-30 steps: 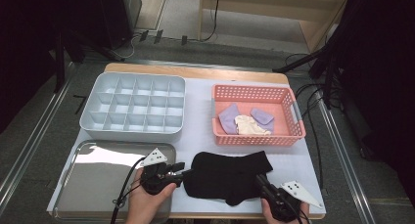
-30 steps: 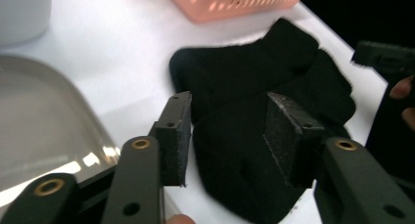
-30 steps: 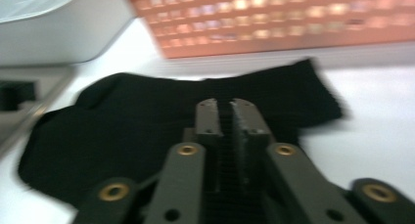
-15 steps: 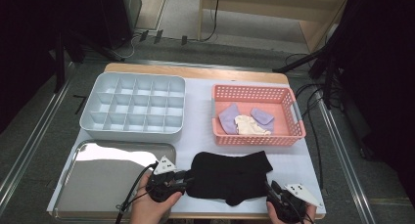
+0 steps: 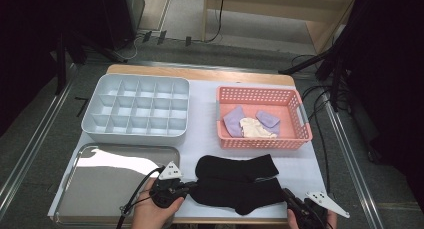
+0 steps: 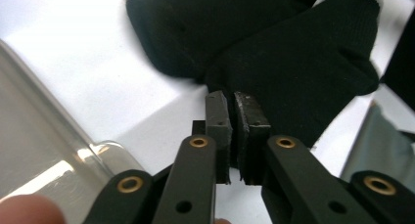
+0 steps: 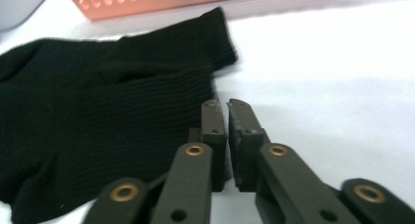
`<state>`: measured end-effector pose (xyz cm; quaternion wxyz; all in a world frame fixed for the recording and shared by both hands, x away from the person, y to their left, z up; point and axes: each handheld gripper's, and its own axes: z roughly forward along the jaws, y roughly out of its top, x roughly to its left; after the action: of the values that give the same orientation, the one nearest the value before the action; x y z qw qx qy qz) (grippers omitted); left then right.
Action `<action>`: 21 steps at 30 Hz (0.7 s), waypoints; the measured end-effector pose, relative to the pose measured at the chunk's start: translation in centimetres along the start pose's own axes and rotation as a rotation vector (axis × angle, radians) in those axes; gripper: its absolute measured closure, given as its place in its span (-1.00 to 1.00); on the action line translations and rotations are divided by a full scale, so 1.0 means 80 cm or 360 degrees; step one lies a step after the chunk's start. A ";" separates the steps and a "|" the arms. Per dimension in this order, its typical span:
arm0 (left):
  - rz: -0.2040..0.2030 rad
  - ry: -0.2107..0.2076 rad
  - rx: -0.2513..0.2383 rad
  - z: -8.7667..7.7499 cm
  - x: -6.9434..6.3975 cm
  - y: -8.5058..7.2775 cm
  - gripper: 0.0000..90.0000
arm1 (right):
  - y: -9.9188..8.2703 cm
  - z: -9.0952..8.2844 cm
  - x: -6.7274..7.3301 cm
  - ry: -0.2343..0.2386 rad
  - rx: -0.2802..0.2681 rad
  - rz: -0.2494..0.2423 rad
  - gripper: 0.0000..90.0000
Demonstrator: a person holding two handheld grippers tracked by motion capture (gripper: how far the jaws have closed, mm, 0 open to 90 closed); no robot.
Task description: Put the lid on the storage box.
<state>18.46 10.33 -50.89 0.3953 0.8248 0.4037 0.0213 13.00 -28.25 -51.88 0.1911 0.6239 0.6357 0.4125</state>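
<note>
black knitted fabric, a pair of black knitted socks [image 5: 235,181], is laid flat on the white surface [image 5: 202,114] near its front edge, just in front of the pink plastic basket [image 5: 302,131]. the two socks overlap, one lying partly over the other, toes toward the left and cuffs toward the right. the left tool [image 5: 186,188] is seen at the toe end of the nearer sock; its jaws have just been closing, and in the left gripper view the left tool [image 6: 236,102] is clenched, with the edge of the sock pinched between the pads. the right tool [image 5: 289,198] is placed at the cuff end of the nearer sock; in the right gripper view the right tool [image 7: 227,109] is nearly clenched with a thin gap between the pads, its jaws have just been closing, and whether fabric is caught there cannot be told. a shiny metal tray [image 5: 95,189] lies just left of the left tool. a pale grey plastic box with many compartments [image 5: 135,109] stands behind the tray. in the basket lie two lilac cloth pieces [image 5: 232,121] and a cream one [image 5: 255,129].
</note>
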 end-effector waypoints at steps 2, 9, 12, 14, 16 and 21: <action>-0.0015 -0.0013 -0.0018 0.003 -0.001 0.001 0.64 | 0.003 -0.001 -0.003 0.0005 -0.0048 0.0027 0.73; -0.0202 0.0020 -0.0183 0.009 0.019 0.018 0.32 | 0.024 0.025 0.001 0.0050 -0.0142 -0.0006 0.62; -0.0266 0.0022 -0.0199 0.017 0.025 0.026 0.28 | 0.036 0.044 0.001 0.0038 -0.0148 0.0011 0.54; -0.0268 0.0040 -0.0179 0.023 0.024 0.031 0.25 | 0.039 0.058 0.001 0.0032 -0.0111 0.0009 0.50; -0.0268 0.0068 -0.0169 0.027 0.025 0.034 0.27 | 0.039 0.068 0.002 0.0024 -0.0074 -0.0004 0.52; -0.0252 0.0164 -0.0135 0.032 0.026 0.035 0.46 | 0.036 0.077 0.004 -0.0012 -0.0023 -0.0030 0.81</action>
<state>22.56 9.11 -51.37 0.4091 0.7706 0.4862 0.0494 19.43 -26.50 -53.17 0.2019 0.6180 0.6377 0.4130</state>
